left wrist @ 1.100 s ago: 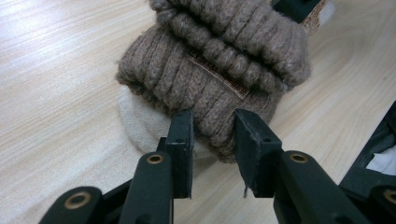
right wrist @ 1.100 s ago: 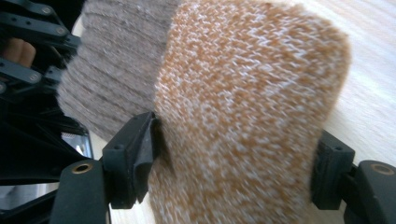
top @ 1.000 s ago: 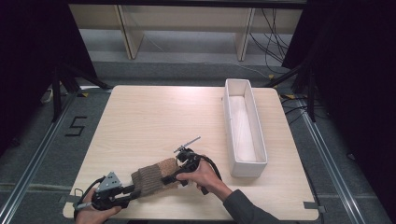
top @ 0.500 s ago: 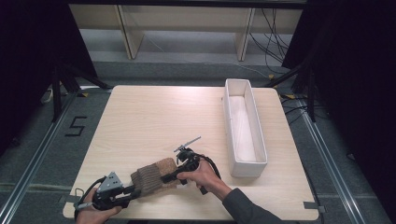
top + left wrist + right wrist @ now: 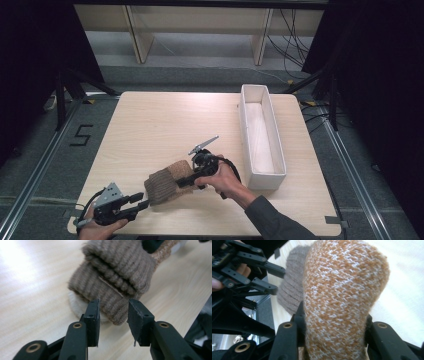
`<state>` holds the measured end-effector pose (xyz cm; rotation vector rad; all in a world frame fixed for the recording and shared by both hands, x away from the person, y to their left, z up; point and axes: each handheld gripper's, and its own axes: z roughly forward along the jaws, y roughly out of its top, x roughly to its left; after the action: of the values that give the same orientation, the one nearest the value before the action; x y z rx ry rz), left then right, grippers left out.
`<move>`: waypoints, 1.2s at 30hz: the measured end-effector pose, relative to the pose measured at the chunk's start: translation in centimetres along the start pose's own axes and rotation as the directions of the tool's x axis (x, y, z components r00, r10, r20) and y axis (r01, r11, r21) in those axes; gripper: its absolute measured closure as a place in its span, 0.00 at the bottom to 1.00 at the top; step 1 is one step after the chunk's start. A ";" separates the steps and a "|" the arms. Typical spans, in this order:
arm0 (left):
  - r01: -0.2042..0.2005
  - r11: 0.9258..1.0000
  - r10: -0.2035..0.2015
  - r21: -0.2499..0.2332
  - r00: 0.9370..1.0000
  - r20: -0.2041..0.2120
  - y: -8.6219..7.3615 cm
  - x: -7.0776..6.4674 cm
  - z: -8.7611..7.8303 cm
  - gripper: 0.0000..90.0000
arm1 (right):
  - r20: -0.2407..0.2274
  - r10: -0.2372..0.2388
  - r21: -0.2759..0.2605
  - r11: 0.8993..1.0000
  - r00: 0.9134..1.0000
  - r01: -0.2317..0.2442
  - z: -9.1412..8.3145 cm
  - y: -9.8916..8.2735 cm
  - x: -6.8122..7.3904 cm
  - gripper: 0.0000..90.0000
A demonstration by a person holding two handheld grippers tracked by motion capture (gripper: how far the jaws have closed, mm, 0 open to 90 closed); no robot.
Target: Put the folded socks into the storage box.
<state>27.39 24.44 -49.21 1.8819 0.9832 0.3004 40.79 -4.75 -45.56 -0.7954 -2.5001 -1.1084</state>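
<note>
A brown ribbed knitted sock (image 5: 165,186) with an orange-flecked toe end lies near the table's front edge. In the right gripper view the toe end (image 5: 342,290) fills the gap between the jaws. My right gripper (image 5: 186,180) (image 5: 334,325) has just been closing and is shut on it, holding that end a little off the table. My left gripper (image 5: 145,204) (image 5: 113,322) sits at the sock's ribbed cuff (image 5: 117,277). Its jaws have just been opening and stand apart, with the cuff's corner between them and a gap at the pads.
A long white tray (image 5: 244,131) stands along the right side of the wooden table (image 5: 160,125). A person's right hand and dark sleeve (image 5: 270,220) come in from the bottom. Shelving and cables lie beyond the far edge.
The right gripper has closed on the sock's toe end and lifted it slightly. The left gripper has stayed at the cuff, with its jaws a little wider.
</note>
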 end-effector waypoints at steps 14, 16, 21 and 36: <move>0.003 0.997 -0.007 0.083 0.999 0.043 -0.6 -0.4 1.3 0.54 | 0.197 -0.104 -0.026 0.993 0.975 0.112 -9.2 5.9 1.6 0.66; 0.003 0.995 -0.008 0.104 0.999 0.045 -0.7 -0.4 1.5 0.48 | 0.231 -0.095 -0.039 0.994 0.968 0.106 -10.9 6.4 1.1 0.66; 0.015 0.993 -0.018 0.115 0.999 0.028 -0.7 -0.6 1.7 0.41 | 0.285 -0.085 -0.045 0.994 0.955 0.102 -13.5 6.7 0.5 0.66; -0.011 0.986 0.005 0.165 0.999 0.037 -0.8 -0.4 2.1 0.38 | 0.485 0.043 -0.133 0.991 0.874 0.025 -23.6 5.4 -3.5 0.66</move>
<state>27.93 22.93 -50.87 2.0350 1.0014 0.1929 47.77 -20.67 -28.42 -1.2625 -2.8356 -1.2044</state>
